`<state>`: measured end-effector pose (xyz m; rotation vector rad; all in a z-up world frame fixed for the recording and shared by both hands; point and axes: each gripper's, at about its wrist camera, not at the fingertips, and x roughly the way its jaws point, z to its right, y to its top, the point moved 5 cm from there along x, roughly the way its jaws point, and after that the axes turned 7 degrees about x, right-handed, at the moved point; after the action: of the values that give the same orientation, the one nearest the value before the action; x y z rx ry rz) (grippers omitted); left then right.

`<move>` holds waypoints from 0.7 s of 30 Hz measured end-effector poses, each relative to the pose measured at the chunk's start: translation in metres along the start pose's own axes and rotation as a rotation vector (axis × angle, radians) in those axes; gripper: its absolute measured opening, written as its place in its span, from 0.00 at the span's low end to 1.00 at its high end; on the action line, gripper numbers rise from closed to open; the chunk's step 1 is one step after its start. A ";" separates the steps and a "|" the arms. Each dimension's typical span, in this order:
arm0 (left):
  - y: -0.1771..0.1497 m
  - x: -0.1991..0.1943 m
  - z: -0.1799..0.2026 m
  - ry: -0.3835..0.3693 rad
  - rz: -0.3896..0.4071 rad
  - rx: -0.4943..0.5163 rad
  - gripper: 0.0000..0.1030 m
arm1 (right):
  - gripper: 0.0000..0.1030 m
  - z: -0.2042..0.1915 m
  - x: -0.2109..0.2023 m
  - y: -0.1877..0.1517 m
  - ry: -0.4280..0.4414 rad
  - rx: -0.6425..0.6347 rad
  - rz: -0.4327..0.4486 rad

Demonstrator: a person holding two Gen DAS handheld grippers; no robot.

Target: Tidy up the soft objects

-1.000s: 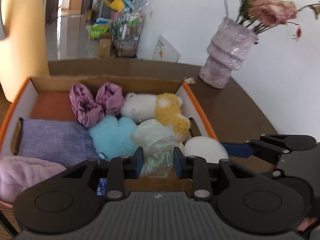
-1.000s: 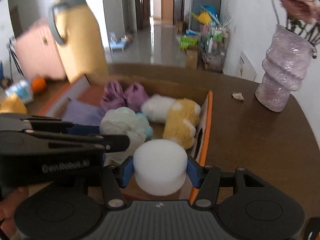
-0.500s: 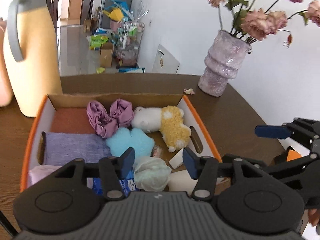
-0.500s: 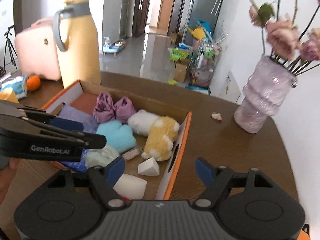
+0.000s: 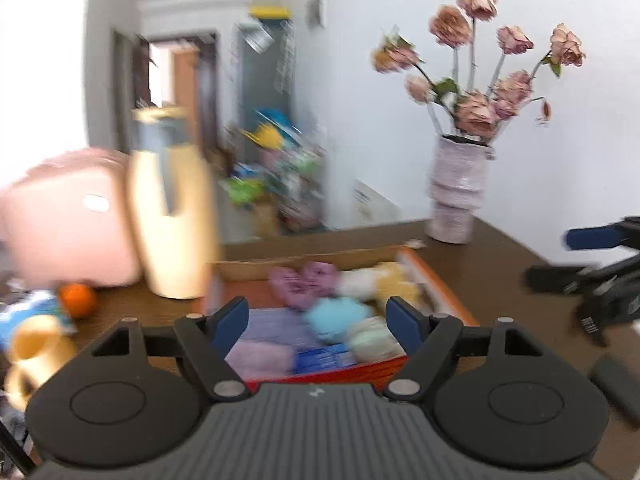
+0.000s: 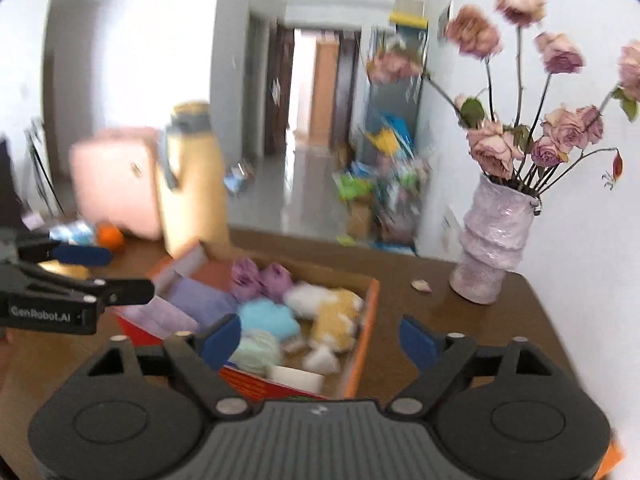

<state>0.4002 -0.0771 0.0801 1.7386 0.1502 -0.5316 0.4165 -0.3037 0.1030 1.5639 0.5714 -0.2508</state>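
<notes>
An orange-edged cardboard box (image 5: 440,280) (image 6: 370,320) sits on the brown table and holds soft things. Inside lie purple scrunchies (image 6: 260,280), a blue plush (image 6: 268,316), a white-and-yellow plush (image 6: 332,308), a pale green ball (image 6: 256,350), a white sponge (image 6: 296,378) and lilac cloth (image 5: 272,326). My left gripper (image 5: 316,322) hangs back above the box's near edge, its jaws opening with nothing between them. My right gripper (image 6: 320,340) hovers over the box's near right corner, jaws also opening and empty. Both views are motion-blurred.
A lilac vase (image 5: 456,200) (image 6: 492,248) of dried roses stands at the back right of the table. Left of the box are a yellow jug (image 5: 172,216), a pink case (image 5: 68,216), an orange (image 5: 78,300) and a yellow cup (image 5: 36,344).
The left gripper let go of the pale green ball and the right let go of the white sponge; both now lie in the box. Both grippers drew back and up, jaws widening.
</notes>
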 end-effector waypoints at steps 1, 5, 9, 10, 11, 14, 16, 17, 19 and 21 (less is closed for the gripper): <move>-0.009 -0.008 -0.002 0.029 0.024 0.012 0.76 | 0.86 -0.002 -0.008 -0.008 0.018 0.011 0.028; -0.043 -0.035 -0.010 0.126 0.119 0.032 0.83 | 0.86 -0.009 -0.024 -0.045 -0.012 0.047 0.146; -0.063 -0.042 -0.018 0.180 0.175 0.013 0.88 | 0.86 -0.018 -0.022 -0.075 -0.036 0.052 0.208; -0.067 -0.044 -0.021 0.182 0.176 0.006 0.88 | 0.86 -0.021 -0.022 -0.079 -0.044 0.053 0.214; -0.069 -0.046 -0.024 0.177 0.171 -0.010 0.88 | 0.86 -0.023 -0.023 -0.083 -0.053 0.060 0.229; -0.075 -0.055 -0.028 0.171 0.168 -0.034 0.88 | 0.86 -0.028 -0.029 -0.089 -0.052 0.072 0.261; -0.077 -0.062 -0.027 0.173 0.175 -0.029 0.88 | 0.86 -0.031 -0.035 -0.092 -0.059 0.071 0.282; -0.077 -0.065 -0.026 0.173 0.180 -0.030 0.88 | 0.86 -0.033 -0.040 -0.093 -0.064 0.072 0.291; -0.080 -0.074 -0.025 0.174 0.181 -0.035 0.88 | 0.86 -0.035 -0.047 -0.095 -0.065 0.080 0.311; -0.086 -0.088 -0.021 0.177 0.191 -0.041 0.88 | 0.86 -0.038 -0.057 -0.101 -0.064 0.091 0.323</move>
<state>0.2947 -0.0198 0.0438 1.7376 0.1173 -0.2332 0.3111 -0.2796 0.0471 1.7036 0.2538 -0.0820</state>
